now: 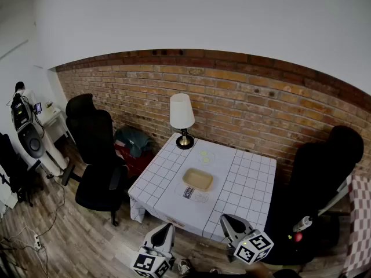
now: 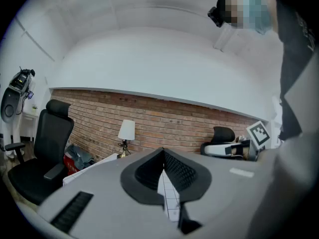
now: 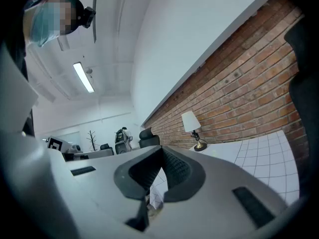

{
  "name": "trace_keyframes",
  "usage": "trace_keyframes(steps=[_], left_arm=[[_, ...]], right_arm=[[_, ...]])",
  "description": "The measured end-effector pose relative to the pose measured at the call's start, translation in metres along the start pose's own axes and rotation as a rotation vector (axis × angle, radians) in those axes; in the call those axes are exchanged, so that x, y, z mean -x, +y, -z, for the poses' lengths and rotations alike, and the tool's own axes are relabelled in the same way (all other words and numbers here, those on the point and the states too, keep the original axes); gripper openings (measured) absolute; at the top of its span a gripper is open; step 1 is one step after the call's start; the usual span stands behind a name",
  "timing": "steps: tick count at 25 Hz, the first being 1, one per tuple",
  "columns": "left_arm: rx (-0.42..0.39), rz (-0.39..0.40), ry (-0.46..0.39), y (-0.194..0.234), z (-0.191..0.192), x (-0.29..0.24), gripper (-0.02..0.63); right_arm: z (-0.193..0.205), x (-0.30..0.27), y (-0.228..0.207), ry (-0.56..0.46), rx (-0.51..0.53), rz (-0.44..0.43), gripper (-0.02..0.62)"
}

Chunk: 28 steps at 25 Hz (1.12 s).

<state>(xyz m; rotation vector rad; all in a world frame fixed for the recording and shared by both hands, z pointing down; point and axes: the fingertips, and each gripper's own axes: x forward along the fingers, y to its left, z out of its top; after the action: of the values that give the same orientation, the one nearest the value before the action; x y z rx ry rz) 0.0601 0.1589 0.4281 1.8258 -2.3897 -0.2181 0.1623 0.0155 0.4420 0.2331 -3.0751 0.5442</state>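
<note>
With the left hand-held gripper [image 1: 167,228] and right hand-held gripper [image 1: 227,220] both seen closed and empty, the beige tray [image 1: 197,179] on the surface [image 1: 250,185] could have been shoved if approached unopened.

**Both grippers held low, jaws closed on nothing**

The left gripper [image 1: 167,226] and the right gripper [image 1: 226,218] sit side by side at the bottom of the head view. They are apart from each other, and both point forward and away from the person. The left marker cube [image 1: 152,265] and the right marker cube [image 1: 254,247] are at the rear ends, nearest the person.

In the left gripper view the dark ribbed pads [image 2: 178,169] meet at their tips, and nothing is caught between them. That view sits nearly level.

In the right gripper view the pads [image 3: 174,167] also touch at the tips with nothing in them. That view is rolled strongly to one side, so the right gripper is held twisted.
</note>
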Motion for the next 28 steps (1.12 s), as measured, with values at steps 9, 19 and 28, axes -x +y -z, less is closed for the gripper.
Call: trace_keyframes(steps=[9, 19, 28], left_arm=[[-0.015, 0.038, 0.012, 0.018, -0.001, -0.014, 0.009], [-0.014, 0.133, 0.031, 0.055, -0.005, -0.036, 0.009], [0.002, 0.221, 0.020, 0.091, -0.012, -0.051, 0.009]], right_arm=[[0.002, -0.024, -0.002, -0.011, -0.015, 0.014, 0.003], [0.003, -0.053, -0.001, -0.060, -0.053, 0.092, 0.003], [0.010, -0.078, 0.003, -0.091, -0.035, 0.189, 0.003]])
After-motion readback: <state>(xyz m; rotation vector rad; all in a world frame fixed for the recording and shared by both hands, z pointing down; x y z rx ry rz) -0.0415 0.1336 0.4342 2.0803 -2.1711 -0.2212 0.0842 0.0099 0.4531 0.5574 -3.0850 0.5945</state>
